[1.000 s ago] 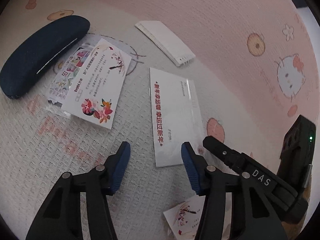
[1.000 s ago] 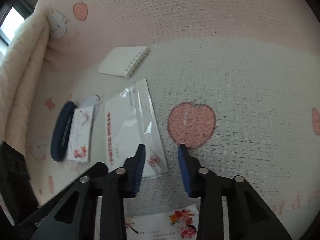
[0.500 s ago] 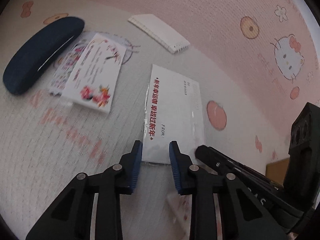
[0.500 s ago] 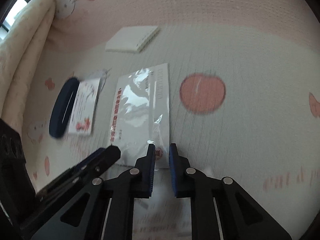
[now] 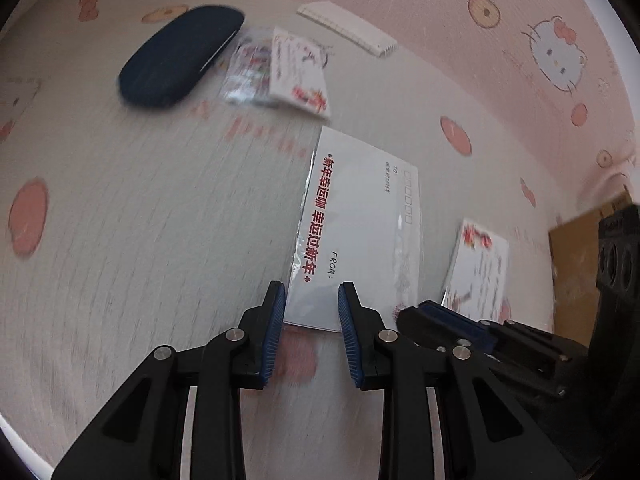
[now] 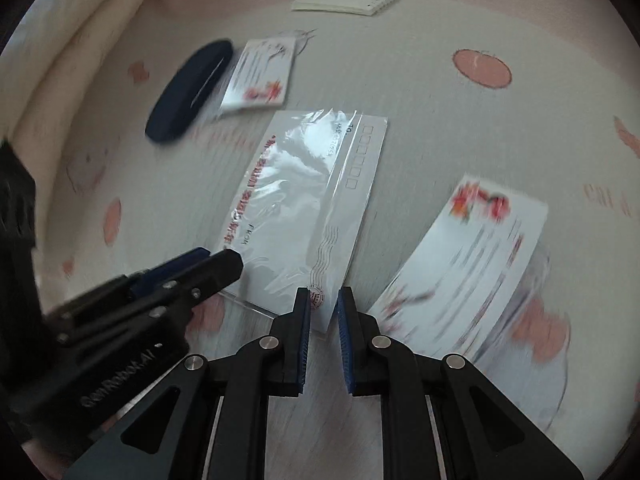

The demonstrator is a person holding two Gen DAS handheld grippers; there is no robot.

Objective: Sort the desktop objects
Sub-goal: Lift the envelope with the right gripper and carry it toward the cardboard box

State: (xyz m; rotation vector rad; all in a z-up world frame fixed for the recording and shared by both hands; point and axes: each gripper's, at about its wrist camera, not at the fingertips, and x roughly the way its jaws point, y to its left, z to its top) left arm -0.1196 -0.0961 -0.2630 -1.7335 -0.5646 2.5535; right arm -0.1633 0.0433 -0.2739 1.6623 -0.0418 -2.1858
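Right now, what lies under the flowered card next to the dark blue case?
A clear packet of colourful stickers lies under the flowered card, sticking out toward the dark blue case. The rest of it is covered.

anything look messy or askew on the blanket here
Yes. The flowered card lies on top of a sticker packet, pressed against the dark blue case, and the plastic-sleeved envelope lies slanted. A second flowered card sits apart at another angle. Nothing looks spilled or damaged.
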